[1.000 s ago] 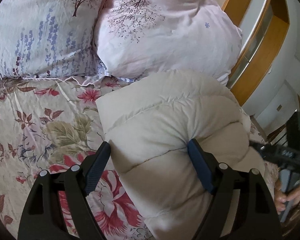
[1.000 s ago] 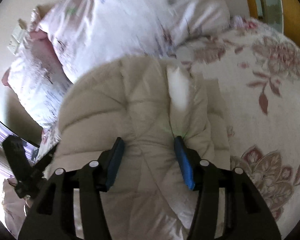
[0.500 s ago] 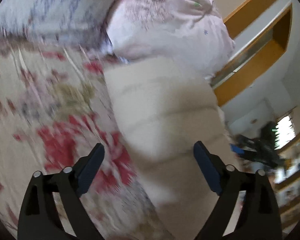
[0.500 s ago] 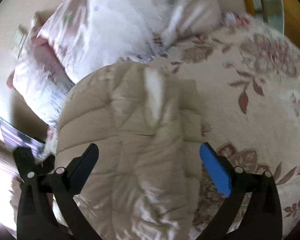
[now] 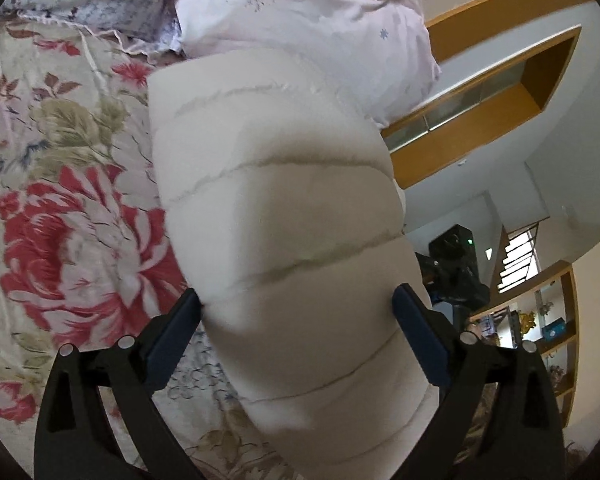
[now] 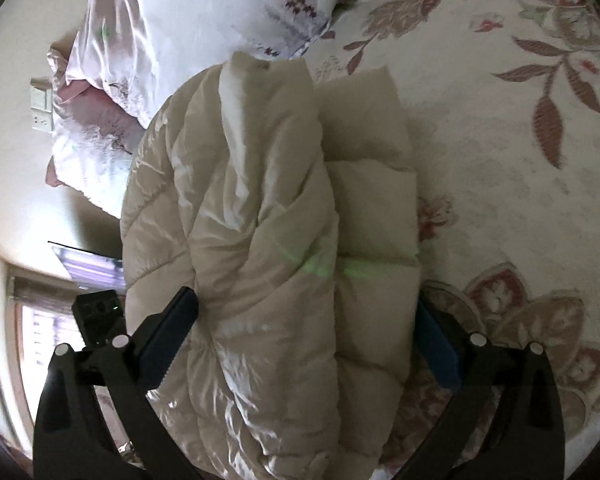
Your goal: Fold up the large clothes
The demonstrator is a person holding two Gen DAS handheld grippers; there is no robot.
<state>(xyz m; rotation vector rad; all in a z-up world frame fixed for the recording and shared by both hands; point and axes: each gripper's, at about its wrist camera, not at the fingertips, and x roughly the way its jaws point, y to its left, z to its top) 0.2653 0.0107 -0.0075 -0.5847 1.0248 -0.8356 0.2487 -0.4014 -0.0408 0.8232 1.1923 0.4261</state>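
I hold both the left hand-held gripper [image 5: 296, 300] and the right hand-held gripper [image 6: 306, 312] spread wide, straddling the folded cream quilted puffer jacket [image 5: 276, 208] (squeezing nothing), probably to steady its bulk.

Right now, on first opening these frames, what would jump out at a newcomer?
A puffy cream quilted down jacket, folded into a thick bundle, fills the middle of both views, lying on a floral bedsheet with big red blooms. Both the left gripper and right gripper are spread wide on either side of it. Pale pink printed pillows sit just beyond.
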